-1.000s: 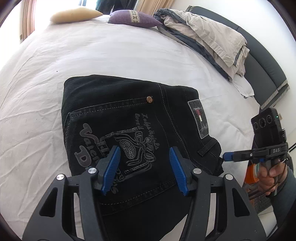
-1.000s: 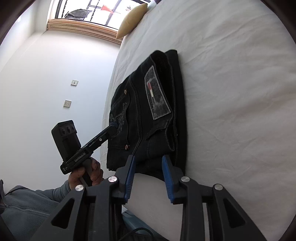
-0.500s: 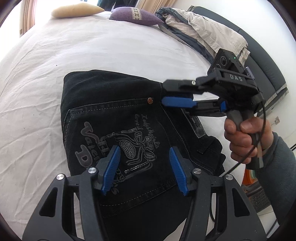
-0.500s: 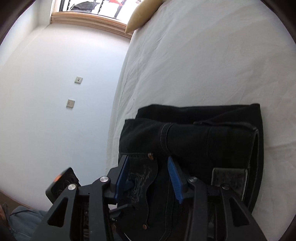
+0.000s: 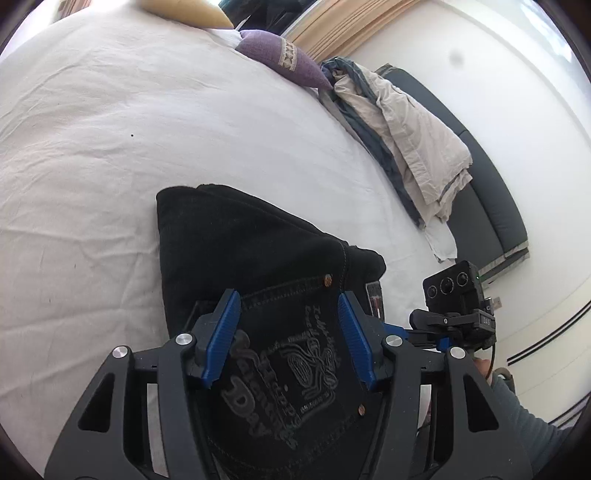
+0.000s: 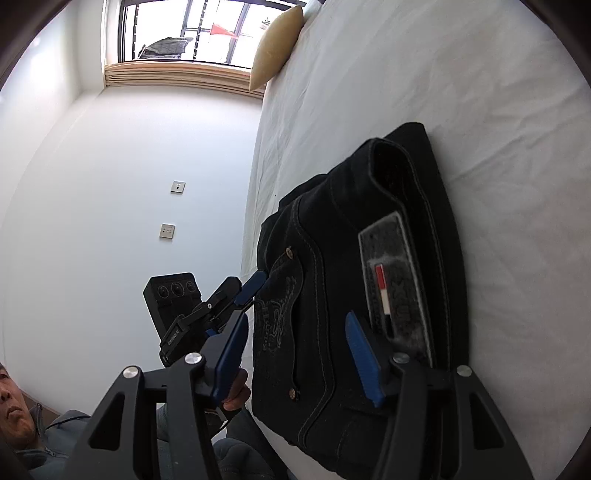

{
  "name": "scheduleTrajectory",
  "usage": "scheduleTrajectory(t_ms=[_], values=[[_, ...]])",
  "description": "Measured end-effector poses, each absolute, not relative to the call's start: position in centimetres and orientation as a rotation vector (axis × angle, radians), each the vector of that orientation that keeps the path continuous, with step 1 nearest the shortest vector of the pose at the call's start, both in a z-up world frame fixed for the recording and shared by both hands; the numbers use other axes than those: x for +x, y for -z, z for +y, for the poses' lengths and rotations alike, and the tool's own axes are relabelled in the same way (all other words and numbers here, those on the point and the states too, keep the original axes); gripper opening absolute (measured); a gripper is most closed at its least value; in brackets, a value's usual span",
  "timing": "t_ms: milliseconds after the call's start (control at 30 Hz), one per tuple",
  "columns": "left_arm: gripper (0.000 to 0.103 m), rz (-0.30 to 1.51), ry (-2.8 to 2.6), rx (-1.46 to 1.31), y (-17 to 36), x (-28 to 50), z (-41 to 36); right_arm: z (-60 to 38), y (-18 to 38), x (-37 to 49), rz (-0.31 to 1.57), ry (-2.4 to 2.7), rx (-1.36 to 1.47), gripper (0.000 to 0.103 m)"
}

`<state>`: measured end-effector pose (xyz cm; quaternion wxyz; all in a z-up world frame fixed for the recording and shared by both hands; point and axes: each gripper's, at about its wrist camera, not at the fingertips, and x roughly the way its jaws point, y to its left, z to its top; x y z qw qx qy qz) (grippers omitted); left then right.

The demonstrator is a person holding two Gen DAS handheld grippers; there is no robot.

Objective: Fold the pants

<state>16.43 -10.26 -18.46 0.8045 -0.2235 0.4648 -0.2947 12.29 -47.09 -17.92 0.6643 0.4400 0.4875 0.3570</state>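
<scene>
left gripper [image 5: 288, 338] jaws apart | right gripper [image 6: 295, 356] jaws apart | pants [image 5: 258, 258] folded, bed [image 5: 147, 129] edge

white bed sheet [image 5: 184, 122] | purple pillow [image 5: 280, 61] | yellow pillow [image 6: 275, 48] | beige-grey folded bedding [image 5: 410, 133] | window [image 6: 192, 29]

The near end of the folded black pants [image 5: 258, 266] is hidden behind the left gripper [image 5: 288, 341] and runs off the bottom edge, the embroidered lettering (partly covered) cannot be read, and the waistband patch [image 6: 397, 280] is too blurred to read.
</scene>
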Motion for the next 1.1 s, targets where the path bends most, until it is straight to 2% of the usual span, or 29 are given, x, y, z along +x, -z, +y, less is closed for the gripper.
scheduleTrajectory(t_ms=[233,367,467,500,567,633,833,967,1000,1033,1067,1100], values=[[0.053,1.040,0.781,-0.377,20.3,7.4,-12.0,-48.8,18.0,7.6,1.059,-0.774,1.040,0.060],[0.054,1.097,0.865,-0.391,19.7,4.6,-10.4,-50.2,16.9,6.0,1.028,-0.723,1.016,0.061],[0.054,1.076,0.821,-0.373,18.4,4.1,-7.7,-50.7,15.6,6.5,1.006,-0.647,0.974,0.065],[0.057,1.054,0.784,-0.385,17.9,4.6,-6.4,-50.7,15.3,7.0,1.011,-0.626,0.945,0.065],[0.086,1.024,0.684,-0.423,17.6,6.4,-4.4,-50.6,15.1,8.2,1.038,-0.589,0.893,0.065],[0.089,1.024,0.634,-0.476,18.0,8.3,-3.3,-50.5,15.7,9.6,1.072,-0.567,0.859,0.066],[0.089,1.223,0.612,-0.502,22.0,13.0,-6.2,-49.1,17.9,12.9,1.190,-0.538,0.776,0.066],[0.084,1.271,0.642,-0.396,22.3,14.0,-9.7,-47.8,17.8,14.0,1.209,-0.539,0.719,0.065],[0.076,1.278,0.648,-0.373,22.6,14.3,-10.5,-47.5,17.8,14.3,1.213,-0.529,0.700,0.060],[0.057,1.293,0.635,-0.353,22.8,14.4,-10.7,-47.1,17.7,14.4,1.217,-0.515,0.677,0.056],[0.051,1.304,0.618,-0.355,22.8,14.6,-10.8,-46.6,17.4,14.4,1.224,-0.495,0.651,0.054],[0.046,1.308,0.618,-0.372,22.8,14.9,-11.1,-46.2,17.2,14.5,1.229,-0.470,0.623,0.046]])
